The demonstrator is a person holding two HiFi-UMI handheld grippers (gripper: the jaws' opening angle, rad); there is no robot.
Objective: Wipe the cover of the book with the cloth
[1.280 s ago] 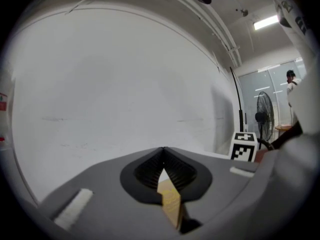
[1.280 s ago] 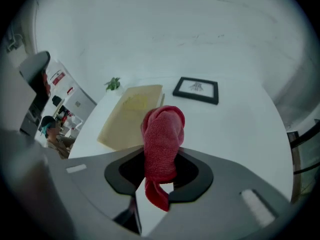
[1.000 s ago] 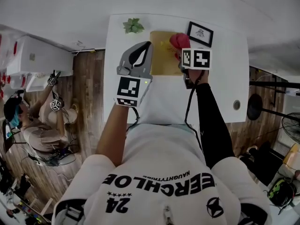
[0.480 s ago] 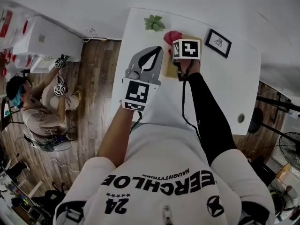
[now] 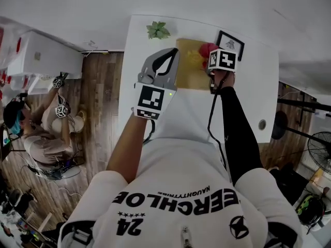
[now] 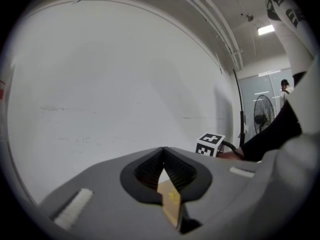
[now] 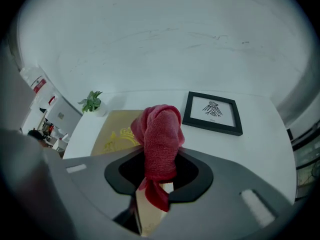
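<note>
On the white table (image 5: 248, 102) lies the book (image 5: 189, 79), flat, its mustard-tan cover stamped with a yellow design, a small plant (image 7: 91, 102) off its far left corner and a framed picture (image 7: 212, 112) to its right. Right gripper (image 7: 160, 158) is clamped on the bunched red cloth (image 7: 160, 131), over the cover's right side. Left gripper (image 6: 163, 150) hovers at the book's left edge, jaw tips pressed together.

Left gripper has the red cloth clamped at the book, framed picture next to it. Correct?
Not the left: the right gripper has the red cloth clamped at the book, framed picture next to it. The right gripper view shows its jaws shut on the cloth.
</note>
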